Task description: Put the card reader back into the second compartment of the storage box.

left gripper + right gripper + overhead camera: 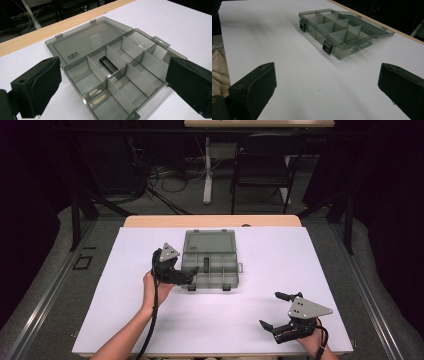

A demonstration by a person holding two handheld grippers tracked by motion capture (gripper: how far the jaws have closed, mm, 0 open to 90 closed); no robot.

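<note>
Near the counter's front edge we are holding our right tool (pixel 281 310) agape, empty; our left tool (pixel 191 276), agape, is hovering at the open organizer box (pixel 210 259), one black piece (pixel 108 65) inside, sorting seemingly barely begun.

A white sheet (pixel 225 320) covers most of the desk (pixel 150 221), leaving a strip of pale wood bare along the far edge. Beyond that edge a dark chair (pixel 262 165) stands on the grey floor (pixel 50 285), just beside a white post (pixel 207 170) that rises to another pale tabletop (pixel 260 123) (seen at the top of the high view). Loose cables (pixel 170 177) lie tangled on the floor left of the post.
</note>
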